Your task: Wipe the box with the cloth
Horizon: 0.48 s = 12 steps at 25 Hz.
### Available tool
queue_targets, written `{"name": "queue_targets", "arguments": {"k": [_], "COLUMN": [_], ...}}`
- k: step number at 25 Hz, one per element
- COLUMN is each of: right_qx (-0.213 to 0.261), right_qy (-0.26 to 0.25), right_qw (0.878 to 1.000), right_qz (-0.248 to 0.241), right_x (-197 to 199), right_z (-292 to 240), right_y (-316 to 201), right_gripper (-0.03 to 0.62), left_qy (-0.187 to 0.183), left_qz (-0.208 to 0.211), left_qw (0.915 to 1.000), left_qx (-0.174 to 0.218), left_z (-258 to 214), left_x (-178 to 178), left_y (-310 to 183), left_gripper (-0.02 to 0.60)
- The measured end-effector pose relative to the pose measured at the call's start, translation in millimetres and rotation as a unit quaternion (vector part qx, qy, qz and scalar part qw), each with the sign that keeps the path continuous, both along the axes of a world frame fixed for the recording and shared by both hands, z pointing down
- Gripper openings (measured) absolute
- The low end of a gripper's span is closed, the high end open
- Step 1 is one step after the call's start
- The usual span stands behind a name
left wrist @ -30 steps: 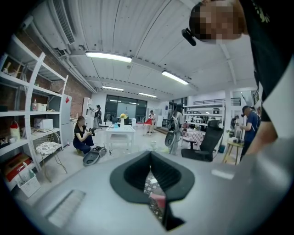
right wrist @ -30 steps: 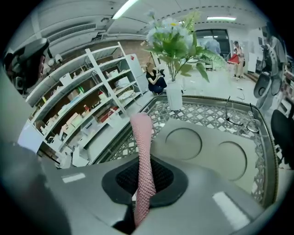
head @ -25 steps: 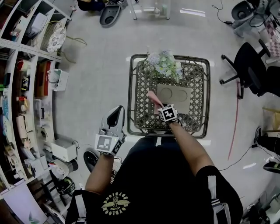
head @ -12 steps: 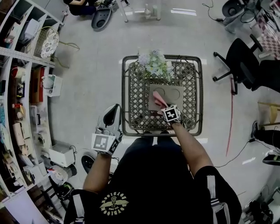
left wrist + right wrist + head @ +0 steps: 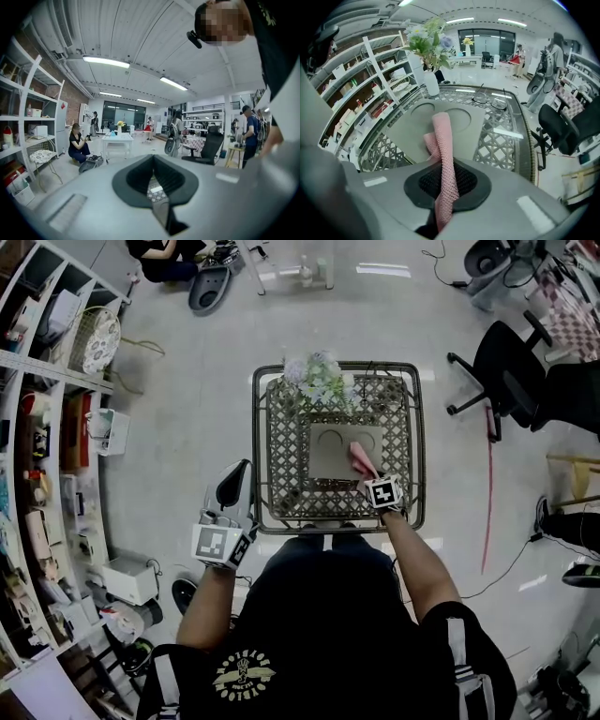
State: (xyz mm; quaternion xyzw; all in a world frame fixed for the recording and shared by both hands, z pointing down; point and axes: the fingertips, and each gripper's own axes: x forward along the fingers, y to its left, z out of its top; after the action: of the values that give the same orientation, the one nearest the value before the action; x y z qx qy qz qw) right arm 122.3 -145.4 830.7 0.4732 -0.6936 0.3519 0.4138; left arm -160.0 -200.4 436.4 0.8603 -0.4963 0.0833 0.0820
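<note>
On the lattice table [image 5: 286, 442], right gripper [image 5: 443, 185] holds cloth [image 5: 443, 140] (pink) over the box [image 5: 412, 126].

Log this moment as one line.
right claw: shut on pink cloth | cloth: on box, right side | left claw: shut, empty, beside table

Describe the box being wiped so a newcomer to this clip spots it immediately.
Find the square lattice table on the open floor. Lying flat on it, in front of the vase of flowers, is the box: a grey slab with two round outlines on top, a pink cloth resting on its right side.
</note>
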Motion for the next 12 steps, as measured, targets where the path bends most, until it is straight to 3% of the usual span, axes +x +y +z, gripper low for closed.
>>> {"name": "queue_targets", "arguments": {"k": [7, 12], "right_qx": [-0.002, 0.032], "right_qy": [0.006, -0.021], "right_qw": [1.000, 0.999], "right_qz": [0.019, 0.028], "right_x": [36.3, 40.0], "right_z": [-5.7, -35.2], "right_y": [17.8, 10.6], "right_gripper": [0.017, 0.017], "left_qy": [0.004, 0.002], "left_qz": [0.001, 0.003], "left_qw": [1.0000, 0.9999], "left_qx": [0.001, 0.015], "left_z": [0.6, -5.6], "left_x": [15.1, 24.4], "left_y": [2.6, -1.1], "left_gripper": [0.000, 0.000]}}
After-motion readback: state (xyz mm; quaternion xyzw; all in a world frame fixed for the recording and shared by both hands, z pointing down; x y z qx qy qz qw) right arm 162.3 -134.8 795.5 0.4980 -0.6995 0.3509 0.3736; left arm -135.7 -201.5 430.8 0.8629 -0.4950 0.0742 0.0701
